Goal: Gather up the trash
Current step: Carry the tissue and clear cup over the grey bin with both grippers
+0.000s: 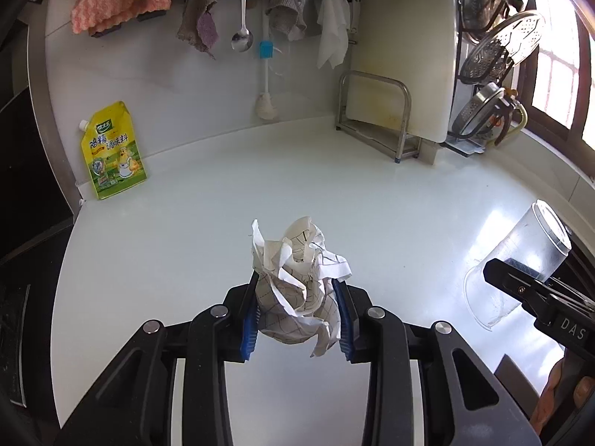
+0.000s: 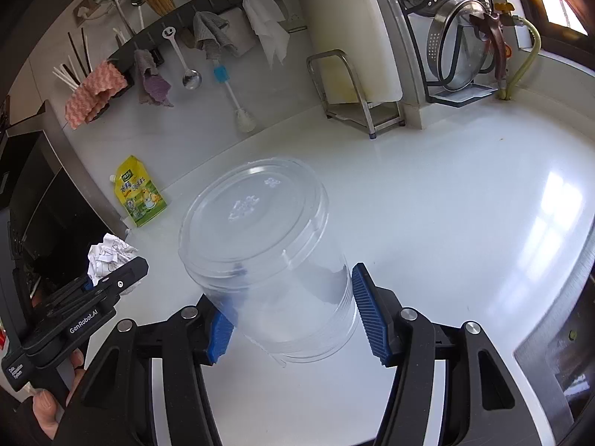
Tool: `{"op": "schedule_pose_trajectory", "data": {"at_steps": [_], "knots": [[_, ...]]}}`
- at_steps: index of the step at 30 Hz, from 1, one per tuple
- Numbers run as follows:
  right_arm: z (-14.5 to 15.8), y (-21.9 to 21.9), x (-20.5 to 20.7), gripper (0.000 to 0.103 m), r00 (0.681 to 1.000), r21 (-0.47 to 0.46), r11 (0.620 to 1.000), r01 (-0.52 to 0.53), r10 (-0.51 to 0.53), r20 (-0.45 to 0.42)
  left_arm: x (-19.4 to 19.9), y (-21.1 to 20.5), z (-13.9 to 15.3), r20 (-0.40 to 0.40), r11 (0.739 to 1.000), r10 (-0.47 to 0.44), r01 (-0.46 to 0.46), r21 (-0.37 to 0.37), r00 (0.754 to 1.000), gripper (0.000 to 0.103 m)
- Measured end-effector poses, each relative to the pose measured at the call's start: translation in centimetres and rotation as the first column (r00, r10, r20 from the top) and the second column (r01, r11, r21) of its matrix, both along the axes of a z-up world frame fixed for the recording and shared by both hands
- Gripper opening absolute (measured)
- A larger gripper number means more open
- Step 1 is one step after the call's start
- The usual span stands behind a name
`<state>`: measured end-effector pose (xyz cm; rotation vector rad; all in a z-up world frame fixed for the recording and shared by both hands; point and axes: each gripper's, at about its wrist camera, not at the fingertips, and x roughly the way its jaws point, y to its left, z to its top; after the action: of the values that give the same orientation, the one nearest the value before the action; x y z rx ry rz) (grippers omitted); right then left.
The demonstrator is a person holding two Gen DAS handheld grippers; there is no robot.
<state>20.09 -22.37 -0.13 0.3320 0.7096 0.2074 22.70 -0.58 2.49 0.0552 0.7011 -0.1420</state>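
Note:
My left gripper (image 1: pixel 297 308) is shut on a crumpled ball of lined paper (image 1: pixel 301 282) and holds it above the white counter (image 1: pixel 186 230). The paper ball also shows in the right wrist view (image 2: pixel 108 258), with the left gripper (image 2: pixel 111 282) at the left edge. My right gripper (image 2: pixel 293 308) is shut on a clear plastic cup (image 2: pixel 267 256), held bottom-forward and tilted above the counter (image 2: pixel 446 223). The cup also shows in the left wrist view (image 1: pixel 520 264), gripped by the right gripper (image 1: pixel 528 278) at the right edge.
A yellow seasoning pouch (image 1: pixel 111 152) leans on the back wall at the left. Cloths, a spoon (image 1: pixel 241 18) and a brush hang on a wall rail. A cutting board in a metal rack (image 1: pixel 383 119) and a pot-lid rack (image 2: pixel 457 48) stand at the back right. A dark stove (image 1: pixel 22 186) lies left.

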Motion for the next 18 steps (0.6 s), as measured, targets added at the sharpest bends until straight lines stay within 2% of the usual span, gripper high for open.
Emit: {"op": "schedule_pose_trajectory", "data": {"at_steps": [7,11,18], "knots": [[0.3,0.4,-9.2,0.057,1.000,-0.022,1.000,0.012,-0.011,0.014,-7.9,-0.5,-0.4,0.002,1.000,0.007,-0.007,0.022,1.000,0.033],[0.1,0.8,-14.0,0.056,1.000,-0.070,0.997,0.018,-0.017,0.010,-12.0,-1.0,-1.1,0.004,1.000,-0.002,0.002,0.027,1.000,0.033],[-1.5,0.7,-21.5,0.056,0.999,-0.136,0.990,0.030,-0.033,-0.015,-18.0,-2.6,-2.4,0.008,0.998,-0.044,0.044,0.037,0.999,0.033]]}}
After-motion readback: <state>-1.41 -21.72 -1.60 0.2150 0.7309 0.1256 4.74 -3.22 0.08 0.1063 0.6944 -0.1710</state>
